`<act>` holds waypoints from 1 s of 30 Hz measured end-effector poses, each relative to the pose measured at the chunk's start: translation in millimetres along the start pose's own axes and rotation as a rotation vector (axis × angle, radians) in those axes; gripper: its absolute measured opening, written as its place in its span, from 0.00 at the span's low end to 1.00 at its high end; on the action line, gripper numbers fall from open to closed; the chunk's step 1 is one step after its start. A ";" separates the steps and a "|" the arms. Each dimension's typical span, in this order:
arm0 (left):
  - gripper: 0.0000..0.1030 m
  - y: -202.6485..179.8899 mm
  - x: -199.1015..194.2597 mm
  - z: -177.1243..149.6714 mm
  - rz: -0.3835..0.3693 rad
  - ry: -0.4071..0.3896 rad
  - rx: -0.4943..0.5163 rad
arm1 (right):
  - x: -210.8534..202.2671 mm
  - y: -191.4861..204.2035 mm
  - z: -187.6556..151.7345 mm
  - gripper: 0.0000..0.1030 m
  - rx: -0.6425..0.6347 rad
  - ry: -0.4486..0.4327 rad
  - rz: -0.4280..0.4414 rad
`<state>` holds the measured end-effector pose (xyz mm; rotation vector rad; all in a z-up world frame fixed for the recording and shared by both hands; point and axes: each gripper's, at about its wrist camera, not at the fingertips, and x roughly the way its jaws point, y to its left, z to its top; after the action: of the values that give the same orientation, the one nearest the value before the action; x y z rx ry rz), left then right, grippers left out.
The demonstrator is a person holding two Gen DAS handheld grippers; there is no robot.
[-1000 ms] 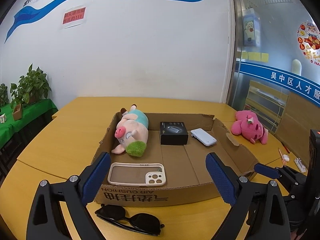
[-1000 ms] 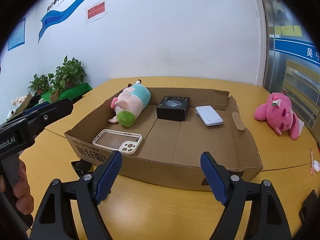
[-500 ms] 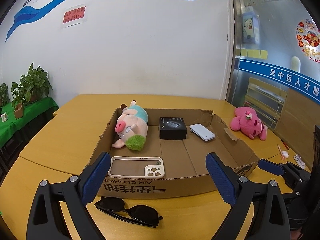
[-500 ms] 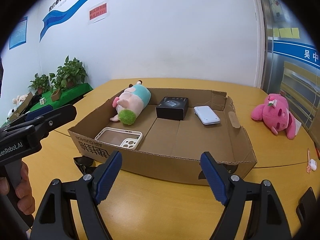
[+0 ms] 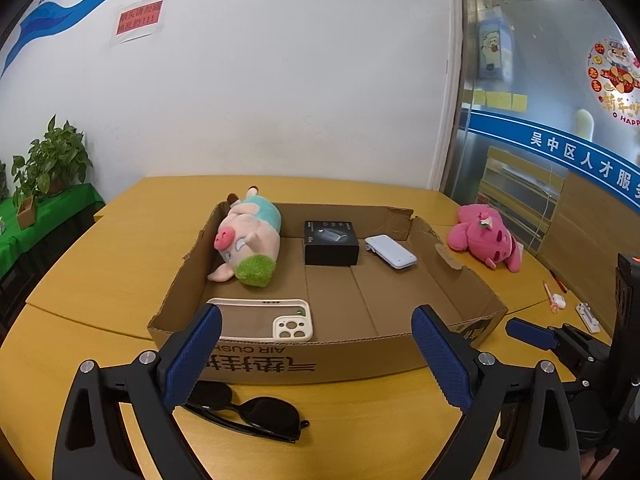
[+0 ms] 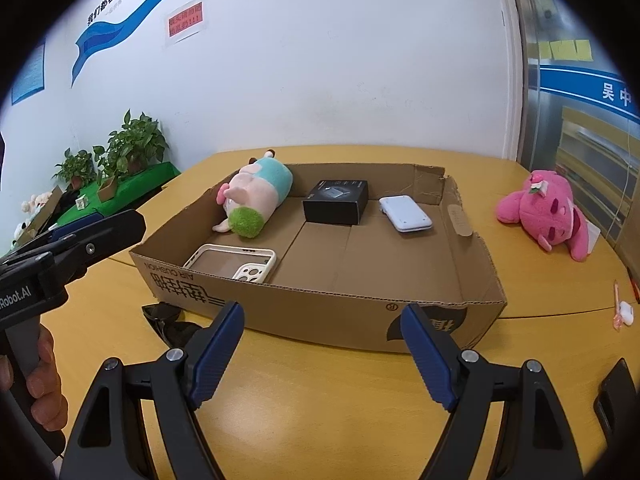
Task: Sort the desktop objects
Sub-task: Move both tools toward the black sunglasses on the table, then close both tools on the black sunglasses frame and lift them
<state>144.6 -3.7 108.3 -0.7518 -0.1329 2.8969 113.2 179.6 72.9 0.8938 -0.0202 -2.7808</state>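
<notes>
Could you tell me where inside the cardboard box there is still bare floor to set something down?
The right half of the cardboard box is free, below the white device. The left side is crowded: plush pig, phone case.

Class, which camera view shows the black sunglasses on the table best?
The left wrist view: the sunglasses lie whole, both lenses visible, before the cardboard box. The right wrist view shows only a dark part, partly hidden behind the right gripper.

Far left, potted plants [image 5: 52, 164] on a green-covered stand [image 6: 132, 184] — red notice [image 5: 139, 20] on the white wall [image 5: 280, 80].
</notes>
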 end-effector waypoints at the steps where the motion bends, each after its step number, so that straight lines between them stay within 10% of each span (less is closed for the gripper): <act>1: 0.95 3.3 -0.4 -1.3 0.006 0.002 -0.007 | 0.9 1.7 -0.3 0.78 -0.006 0.003 0.007; 30: 0.95 148.3 -0.9 -94.4 0.084 0.247 -0.341 | 118.4 159.1 -45.5 0.78 -0.490 0.331 0.476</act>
<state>174.0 -145.3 8.4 -1.1884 -0.5898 2.8605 78.4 1.7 -19.4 1.0329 0.4232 -2.0420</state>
